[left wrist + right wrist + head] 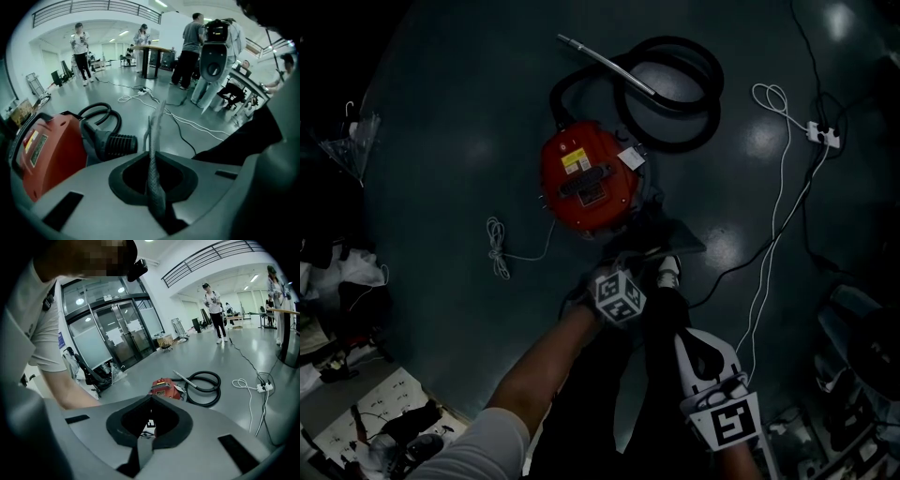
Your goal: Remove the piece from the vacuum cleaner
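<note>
Trouble most likely from a missed or one-handed pull. Looking along the left gripper (158, 112): clenched flat, nothing visible between the pads, aimed at bare floor (140, 79) just right of the red vacuum cleaner (49, 154). Looking along the right gripper (146, 441): likewise closed on nothing, hanging well apart from the machine. Cannot name the intended piece for sure. Taking it as the ribbed black fitting (117, 143) on the near side of the red body, seemingly plugged in, left of the left jaws and not between them. Needs both sets of fingers opened before any grasp. Tugging that fitting with one gripper alone could drag the whole body across the smooth floor instead of freeing anything. Could also slip off the ribbed plastic if pinched only at the edge. Worth minding the hose (673, 141) coiled behind and the white cord (497, 246) lying nearby: easy to snag or pull along during a hard yank.
</note>
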### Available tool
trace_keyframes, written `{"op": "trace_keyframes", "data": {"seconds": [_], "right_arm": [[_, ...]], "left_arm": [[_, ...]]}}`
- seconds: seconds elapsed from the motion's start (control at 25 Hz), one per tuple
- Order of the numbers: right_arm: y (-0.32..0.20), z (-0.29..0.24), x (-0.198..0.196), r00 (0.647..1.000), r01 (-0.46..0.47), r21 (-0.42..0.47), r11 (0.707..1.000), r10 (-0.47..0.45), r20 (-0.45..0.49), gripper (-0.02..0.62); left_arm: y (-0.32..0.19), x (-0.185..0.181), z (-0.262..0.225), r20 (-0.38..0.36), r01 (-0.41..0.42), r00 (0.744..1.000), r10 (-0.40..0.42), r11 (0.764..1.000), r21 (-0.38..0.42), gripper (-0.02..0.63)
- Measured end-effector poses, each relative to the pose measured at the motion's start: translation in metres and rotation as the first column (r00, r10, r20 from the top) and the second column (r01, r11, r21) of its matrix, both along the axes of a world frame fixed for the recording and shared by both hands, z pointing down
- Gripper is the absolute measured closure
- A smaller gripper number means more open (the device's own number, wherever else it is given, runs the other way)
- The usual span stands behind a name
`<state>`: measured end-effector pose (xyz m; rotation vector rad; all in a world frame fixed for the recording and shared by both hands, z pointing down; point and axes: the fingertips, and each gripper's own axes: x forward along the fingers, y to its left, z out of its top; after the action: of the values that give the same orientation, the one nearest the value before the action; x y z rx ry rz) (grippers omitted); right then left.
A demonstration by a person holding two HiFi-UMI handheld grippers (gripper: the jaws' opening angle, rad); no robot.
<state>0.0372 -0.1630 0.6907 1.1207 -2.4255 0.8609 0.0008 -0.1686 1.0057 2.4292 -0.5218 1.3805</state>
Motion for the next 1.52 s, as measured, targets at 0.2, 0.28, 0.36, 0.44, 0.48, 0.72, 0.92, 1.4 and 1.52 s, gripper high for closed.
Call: {"op": "trace_keyframes", "data": {"seconds": [0.2,0.28,0.36,0.44,0.48,0.72,0.92,1.4,1.52], "right_arm": [[0.002,-0.006,0.004,1.0,-0.005,0.007,1.0,0.005,-0.003,0.578],[0.004,-0.015,0.008,1.0,-0.006,0.014,1.0,0.006,-0.007,0.578],[0.005,-0.03,0.008,1.0,-0.002,0.031,1.0,0.003,-0.008,0.578],[0.005,-0.05,0.006,1.0,0.002,0.055,0.998,-0.002,-0.01,0.578],[0.006,-0.061,0.004,1.0,0.004,0.064,0.998,-0.003,-0.011,0.578],[0.019,-0.129,-0.002,1.0,0.005,0.091,0.996,-0.004,-0.015,0.578],[0.049,-0.188,-0.014,1.0,-0.011,0.096,0.995,0.01,0.011,0.578],[0.121,-0.318,-0.035,0.993,-0.103,0.194,0.975,0.092,0.069,0.578],[0.135,-0.34,-0.044,0.992,-0.115,0.217,0.97,0.1,0.075,0.578]], "left_arm": [[0.023,0.012,-0.013,-0.044,0.007,0.999,-0.008,1.0,-0.012,0.58],[0.027,0.011,-0.033,-0.06,0.02,0.998,-0.02,1.0,-0.008,0.58],[0.032,0.006,-0.059,-0.07,0.027,0.997,-0.027,1.0,-0.006,0.58],[0.036,-0.003,-0.088,-0.074,0.038,0.997,-0.039,0.999,-0.01,0.579],[0.037,-0.009,-0.104,-0.075,0.043,0.996,-0.044,0.999,-0.01,0.579],[0.053,-0.03,-0.223,-0.113,0.044,0.993,-0.04,0.998,0.034,0.578],[0.082,-0.041,-0.323,-0.152,0.042,0.988,-0.032,0.997,0.064,0.578],[0.153,-0.053,-0.505,-0.318,0.141,0.938,-0.138,0.99,-0.014,0.578],[0.166,-0.052,-0.532,-0.359,0.142,0.922,-0.143,0.989,-0.029,0.579]]}}
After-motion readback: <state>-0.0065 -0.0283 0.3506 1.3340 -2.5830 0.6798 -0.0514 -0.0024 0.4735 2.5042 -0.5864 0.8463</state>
